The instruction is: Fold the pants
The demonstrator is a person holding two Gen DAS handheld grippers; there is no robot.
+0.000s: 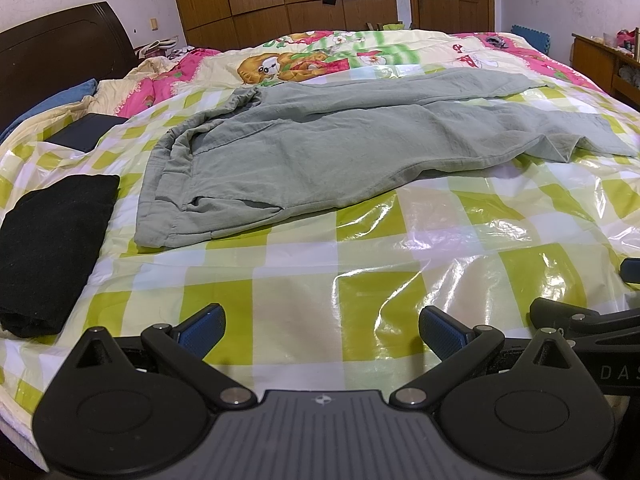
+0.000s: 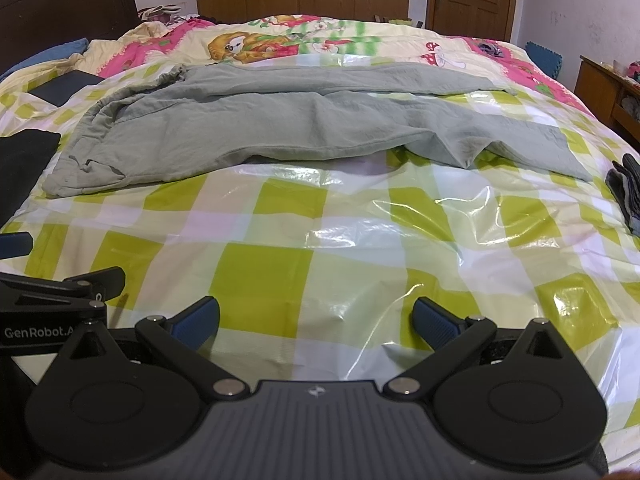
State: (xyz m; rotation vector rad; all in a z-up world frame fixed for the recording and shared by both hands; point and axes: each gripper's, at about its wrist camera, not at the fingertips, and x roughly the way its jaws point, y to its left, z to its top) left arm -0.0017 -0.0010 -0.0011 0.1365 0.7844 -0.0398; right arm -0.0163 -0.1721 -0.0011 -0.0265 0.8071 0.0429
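Grey-green pants [image 1: 304,152] lie spread across the bed on a glossy green-and-white checked sheet [image 1: 360,272], waistband to the left, legs reaching right. The right wrist view shows the same pants [image 2: 280,128] with a raised fold in the near leg. My left gripper [image 1: 322,330] is open above the sheet, well short of the pants. My right gripper [image 2: 316,322] is also open and empty, beside the left one near the front of the bed. Part of the right gripper [image 1: 580,320] shows at the right edge of the left view.
A folded black garment [image 1: 52,248] lies at the left. A dark flat box [image 1: 86,132] sits behind it. A dark striped cloth [image 2: 626,192] rests at the right edge. Behind stand a cartoon quilt [image 1: 320,60], dark headboard [image 1: 60,48], wooden wardrobe, door and side cabinet [image 1: 604,64].
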